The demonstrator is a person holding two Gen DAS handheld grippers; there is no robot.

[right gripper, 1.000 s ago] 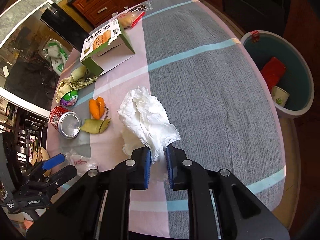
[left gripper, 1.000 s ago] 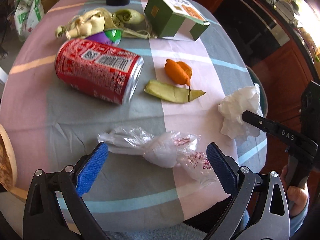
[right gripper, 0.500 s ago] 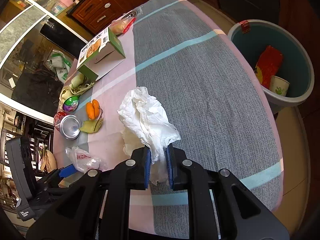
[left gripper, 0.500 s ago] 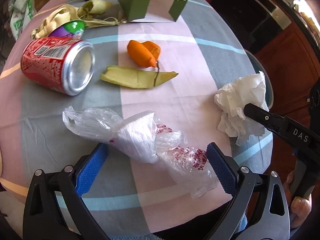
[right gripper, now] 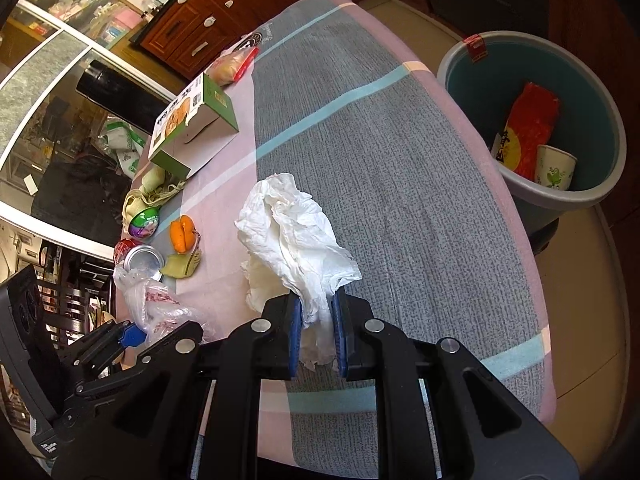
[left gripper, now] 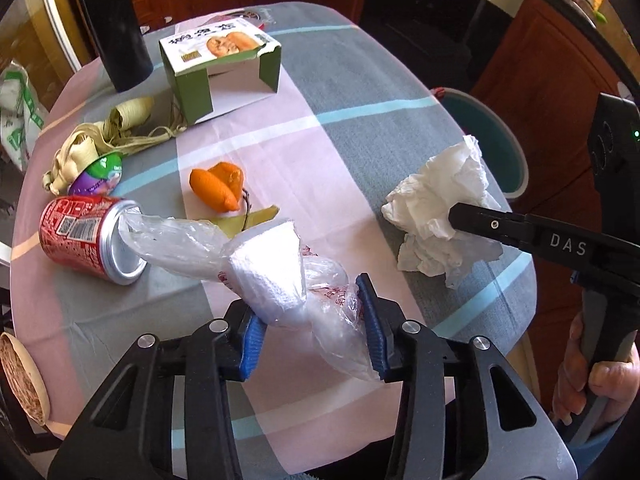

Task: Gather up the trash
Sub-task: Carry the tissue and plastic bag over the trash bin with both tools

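Note:
My left gripper is shut on a crumpled clear plastic bag and holds it above the table's near edge; the bag also shows in the right wrist view. My right gripper is shut on a crumpled white tissue, held above the table; the tissue also shows in the left wrist view. A teal trash bin stands on the floor to the right of the table, with a red wrapper and a paper cup inside.
On the striped tablecloth lie a red soda can on its side, an orange peel, a yellow-green leaf, a purple-green cup lid, straw-like ribbon, an open green box and a black bottle.
My left gripper has closed on the plastic bag and lifted it off the table. My right gripper still holds the tissue and has shifted a little towards the bin.

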